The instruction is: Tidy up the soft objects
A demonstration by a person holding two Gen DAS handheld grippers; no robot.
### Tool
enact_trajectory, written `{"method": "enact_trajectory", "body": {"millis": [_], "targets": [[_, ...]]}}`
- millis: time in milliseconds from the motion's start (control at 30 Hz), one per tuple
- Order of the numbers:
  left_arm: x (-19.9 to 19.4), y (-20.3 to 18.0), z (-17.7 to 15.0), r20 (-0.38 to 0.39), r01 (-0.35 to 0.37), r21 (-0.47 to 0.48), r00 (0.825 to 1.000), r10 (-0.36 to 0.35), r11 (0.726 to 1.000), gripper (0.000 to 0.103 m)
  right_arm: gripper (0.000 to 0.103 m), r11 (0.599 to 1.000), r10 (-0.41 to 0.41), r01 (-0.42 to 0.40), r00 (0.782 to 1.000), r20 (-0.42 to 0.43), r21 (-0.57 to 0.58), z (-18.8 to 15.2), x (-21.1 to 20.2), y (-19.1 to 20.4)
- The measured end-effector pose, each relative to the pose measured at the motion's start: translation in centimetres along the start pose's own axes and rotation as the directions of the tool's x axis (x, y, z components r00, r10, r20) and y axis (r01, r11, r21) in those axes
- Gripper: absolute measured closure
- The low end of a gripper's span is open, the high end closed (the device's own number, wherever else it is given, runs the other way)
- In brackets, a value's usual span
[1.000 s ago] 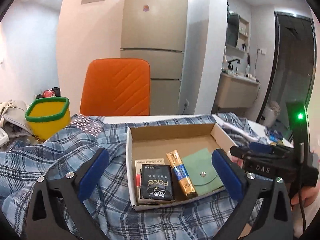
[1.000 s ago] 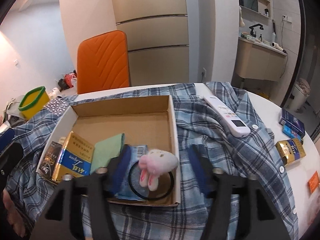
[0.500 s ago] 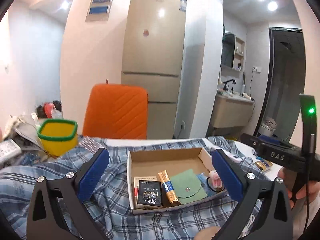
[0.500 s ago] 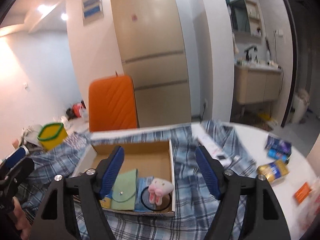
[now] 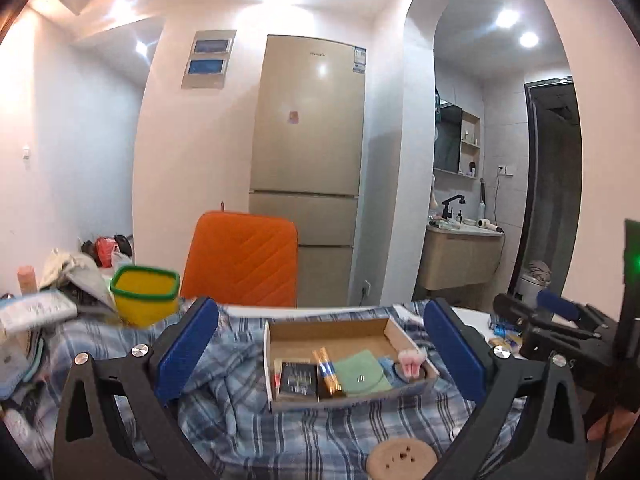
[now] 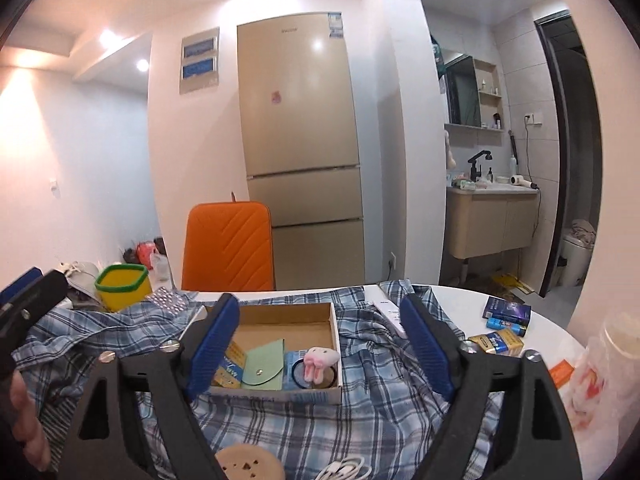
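Observation:
An open cardboard box (image 5: 326, 330) (image 6: 285, 316) sits on a blue plaid shirt (image 5: 240, 412) (image 6: 360, 408) spread over the table. Inside lie a pink plush bunny on a black ring (image 6: 318, 362) (image 5: 410, 360), a green snap pouch (image 6: 262, 368) (image 5: 360, 372), a gold sachet (image 5: 328, 370) and a dark packet (image 5: 298, 378). My left gripper (image 5: 318, 352) is open and empty, held back above the shirt. My right gripper (image 6: 320, 346) is open and empty, also back from the box.
A yellow bin with green rim (image 5: 145, 298) (image 6: 122, 286) stands at the left. An orange chair (image 5: 242, 258) is behind the table. A white remote (image 6: 392, 314), small boxes (image 6: 506, 312), a round beige pad (image 5: 402, 458) and a white cable (image 6: 346, 470) lie around.
Both grippers have pulled up and back from the box. The right gripper let go of the pink bunny, which now lies in the box.

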State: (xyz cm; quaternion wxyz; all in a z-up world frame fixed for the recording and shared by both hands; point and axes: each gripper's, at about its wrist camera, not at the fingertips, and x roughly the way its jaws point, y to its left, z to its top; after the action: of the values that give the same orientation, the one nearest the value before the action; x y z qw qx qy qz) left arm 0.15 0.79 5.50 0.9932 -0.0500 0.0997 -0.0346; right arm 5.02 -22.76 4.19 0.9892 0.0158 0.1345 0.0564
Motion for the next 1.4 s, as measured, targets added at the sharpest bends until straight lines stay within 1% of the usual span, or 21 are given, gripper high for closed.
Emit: {"method": "enact_trajectory", "body": {"millis": [67,133,233,333,433,533,600,700,767,900,1067,1233,1333,1400], "targets": [[0.2,0.3,-1.4,-0.036,0.008,-0.023,0.999,-0.008,1.0,0.001,0.016,0.999,-0.039,0.039,0.999,0.018,-0.017,-0.7,-0.5,0.3],[0.4,0.4,-2.5,-0.055,0.014,-0.031,0.998,-0.015,0.999,0.001,0.016,0.997,-0.061,0.062,0.998,0.021,-0.044,-1.7,-0.7,0.6],[0.5,0.3,-3.5,-0.056,0.011,-0.032,0.998,-0.013,0.999,0.001,0.016,0.991,-0.109,0.108,0.994,-0.008,-0.08,-3.1,-0.3,0.9],[0.3,0.2,-4.6,-0.058,0.002,-0.036,0.998,-0.004,0.999,0.001,0.016,0.993,-0.108,0.107,0.994,-0.023,-0.056,-4.2,0.0,0.3],[0.5,0.7,-5.1,-0.075,0.012,-0.063,0.997,-0.017,0.998,0.001,0.016,0.997,-0.073,0.073,0.997,-0.017,-0.011,-5.2,-0.4,-0.6],[0.7,1.1,-5.2,-0.083,0.013,-0.085,0.996,-0.02,0.996,0.001,0.016,0.997,-0.06,0.061,0.998,-0.008,0.039,-5.3,-0.6,-1.7],[0.7,0.9,-5.2,-0.084,0.009,-0.076,0.996,-0.016,0.997,0.001,0.015,0.996,-0.06,0.06,0.998,0.0,0.07,-5.4,-0.9,-2.3],[0.9,0.4,-5.3,-0.094,-0.001,-0.055,0.996,-0.005,0.998,0.001,0.011,0.994,-0.061,0.06,0.998,0.007,0.094,-5.5,-1.0,-2.8],[0.8,0.6,-5.3,-0.094,0.0,-0.06,0.996,-0.005,0.998,0.001,0.011,0.993,-0.065,0.064,0.998,0.007,0.099,-5.4,-1.0,-2.8],[1.0,0.8,-5.2,-0.107,0.018,-0.066,0.994,-0.025,0.998,0.001,0.011,0.993,-0.094,0.093,0.996,0.0,0.073,-5.1,-1.0,-2.3],[1.3,0.6,-5.2,-0.13,0.039,-0.054,0.99,-0.046,0.998,0.001,0.011,0.993,-0.122,0.122,0.992,-0.008,0.002,-4.4,-1.7,-1.4],[1.1,0.2,-5.3,-0.125,0.032,-0.036,0.991,-0.036,0.999,0.001,0.011,0.99,-0.138,0.138,0.99,-0.006,-0.035,-3.7,-2.5,-1.1],[1.2,0.3,-5.3,-0.13,0.023,-0.047,0.991,-0.029,0.999,0.001,0.011,0.984,-0.167,0.168,0.986,0.014,-0.057,-3.4,-2.9,-0.8],[1.3,0.5,-5.3,-0.132,0.021,-0.053,0.991,-0.028,0.998,0.001,0.011,0.985,-0.16,0.161,0.987,0.02,-0.062,-3.4,-3.1,-0.7]]}}
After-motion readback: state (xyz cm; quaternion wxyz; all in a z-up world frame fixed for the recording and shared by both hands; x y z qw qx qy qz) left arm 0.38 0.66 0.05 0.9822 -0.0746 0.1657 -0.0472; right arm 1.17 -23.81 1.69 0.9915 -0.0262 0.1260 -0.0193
